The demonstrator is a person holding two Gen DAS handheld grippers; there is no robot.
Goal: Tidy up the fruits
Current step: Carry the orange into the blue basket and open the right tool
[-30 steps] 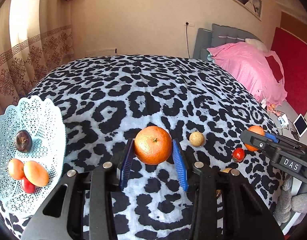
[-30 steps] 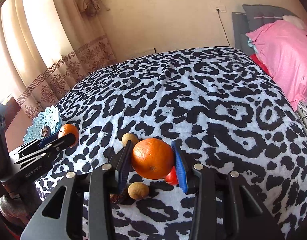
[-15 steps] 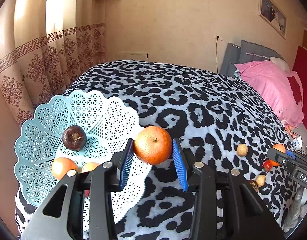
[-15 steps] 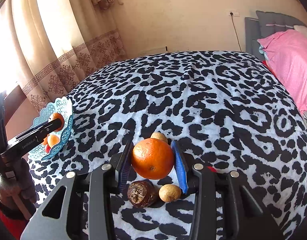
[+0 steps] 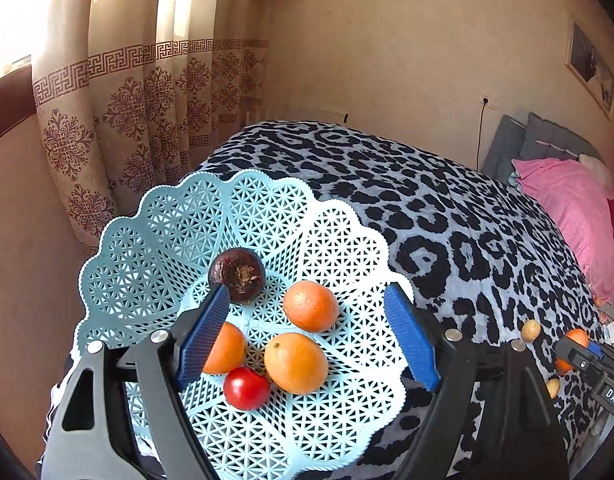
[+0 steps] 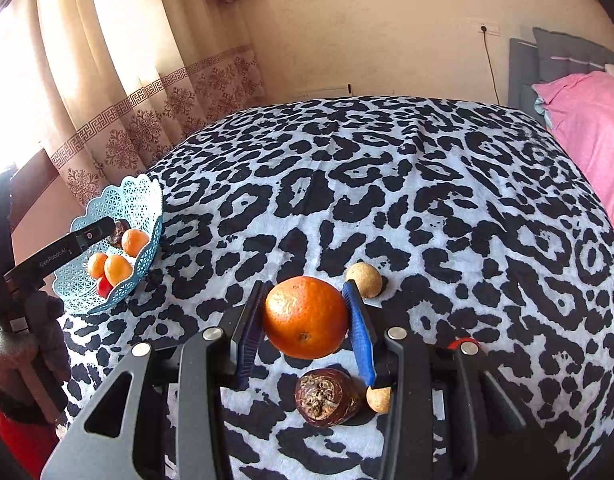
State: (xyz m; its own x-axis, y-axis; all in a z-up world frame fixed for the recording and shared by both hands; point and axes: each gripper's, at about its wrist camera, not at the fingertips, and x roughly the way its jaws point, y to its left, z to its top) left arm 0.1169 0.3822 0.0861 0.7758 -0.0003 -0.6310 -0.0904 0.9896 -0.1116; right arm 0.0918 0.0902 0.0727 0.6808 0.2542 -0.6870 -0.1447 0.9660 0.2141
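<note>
My left gripper (image 5: 307,294) hangs open above the light blue lattice basket (image 5: 167,240). An orange (image 5: 311,306) lies loose in the basket below the spread jaws. Beside it are two more orange fruits (image 5: 295,362), a red tomato (image 5: 246,388) and a dark brown fruit (image 5: 237,274). My right gripper (image 6: 306,292) is shut on a large orange (image 6: 305,322) above the leopard-print bed cover. Under it lie a dark brown fruit (image 6: 327,396), two small tan fruits (image 6: 365,274) and a mostly hidden red tomato (image 6: 457,342). The basket (image 6: 119,200) sits far left in the right wrist view.
The basket stands at the bed's left edge, close to patterned curtains (image 5: 127,120). A pink pillow (image 6: 587,120) and grey headboard (image 6: 567,56) lie at the right. A gloved hand (image 6: 23,340) holds the left gripper's handle. Open bed cover (image 6: 387,180) stretches behind the fruits.
My left gripper carried its orange leftward over the basket, then opened and let it drop in. The right gripper kept its orange and shifted slightly above the loose fruits.
</note>
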